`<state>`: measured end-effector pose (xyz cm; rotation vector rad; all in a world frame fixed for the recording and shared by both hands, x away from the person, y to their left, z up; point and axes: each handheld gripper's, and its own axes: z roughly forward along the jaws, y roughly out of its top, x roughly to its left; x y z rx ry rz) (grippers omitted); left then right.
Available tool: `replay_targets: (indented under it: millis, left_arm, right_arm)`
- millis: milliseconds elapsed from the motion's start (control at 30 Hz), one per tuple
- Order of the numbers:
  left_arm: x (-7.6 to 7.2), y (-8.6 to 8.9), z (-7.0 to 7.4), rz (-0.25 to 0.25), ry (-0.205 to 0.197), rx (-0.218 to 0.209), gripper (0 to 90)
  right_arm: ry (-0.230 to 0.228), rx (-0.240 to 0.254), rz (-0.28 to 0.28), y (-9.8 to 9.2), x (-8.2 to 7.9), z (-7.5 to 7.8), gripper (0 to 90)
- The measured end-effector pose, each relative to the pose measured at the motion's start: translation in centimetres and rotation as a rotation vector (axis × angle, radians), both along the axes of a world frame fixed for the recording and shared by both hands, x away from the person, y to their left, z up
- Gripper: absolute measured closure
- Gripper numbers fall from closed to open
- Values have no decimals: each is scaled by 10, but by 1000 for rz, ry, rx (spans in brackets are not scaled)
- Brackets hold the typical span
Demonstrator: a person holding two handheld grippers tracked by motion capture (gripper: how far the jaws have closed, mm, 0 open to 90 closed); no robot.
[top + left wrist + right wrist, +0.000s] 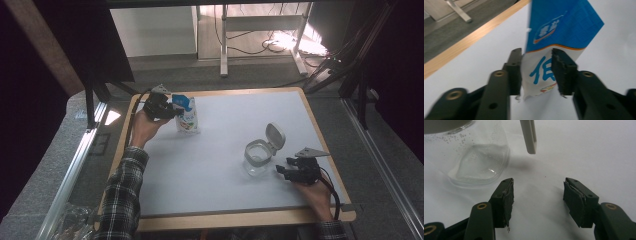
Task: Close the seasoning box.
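A blue and white pouch (pixel 187 115) stands upright at the far left of the white board (pixel 225 190). My left gripper (pixel 172 111) comes at it from the left. In the left gripper view its pads pinch the pouch's (pixel 559 27) white lower part between them, so the left gripper (pixel 536 53) is shut on it. A clear jar (pixel 257 159) with a grey rim stands at the right, its flip lid (pixel 275 136) hinged up and open. My right gripper (pixel 282 171) rests on the board just right of the jar, open. Nothing lies between the right gripper's (pixel 537 183) jaws; the jar (pixel 479 157) and lid tab (pixel 529 135) lie ahead.
The board has a wooden border (pixel 235 219) and lies on a grey surface. Metal rails (pixel 75 165) run along both sides. A table frame and cables (pixel 260 42) stand on the floor beyond the far edge.
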<state>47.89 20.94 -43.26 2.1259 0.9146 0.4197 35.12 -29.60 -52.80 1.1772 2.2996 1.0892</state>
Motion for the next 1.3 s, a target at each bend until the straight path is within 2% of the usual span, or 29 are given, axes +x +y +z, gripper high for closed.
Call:
replay_targets:
  millis: [167,267,300,467,600,733,867,967,1067,1200,1300]
  left_arm:
    - [-2,-3,2,-4,-12,31,775]
    - [-3,-5,2,-13,-14,42,829]
    - [-4,-6,2,-15,-13,44,875]
    - [-8,-7,4,-17,11,10,894]
    - [-17,-9,8,-23,34,-6,896]
    - [-25,-6,8,-12,58,-39,896]
    - [-28,1,4,4,53,-45,890]
    - [-28,7,-2,13,49,-82,875]
    - [-27,11,-6,-6,49,-119,838]
    - [-26,7,-12,-11,49,-95,712]
    - [-24,2,-18,-2,53,-61,670]
  right_arm:
    - [0,-1,2,0,0,0,413]
    - [1,-1,3,0,0,0,411]
    - [1,-1,3,0,0,0,410]
    - [2,4,5,0,0,0,408]
    - [5,4,6,0,1,0,407]
    - [3,4,6,0,0,0,406]
    - [4,4,5,0,0,0,406]
    - [3,3,6,0,0,0,406]
    - [3,3,5,0,0,0,406]
    - [4,3,6,0,0,0,403]
    - [5,2,7,0,1,0,402]
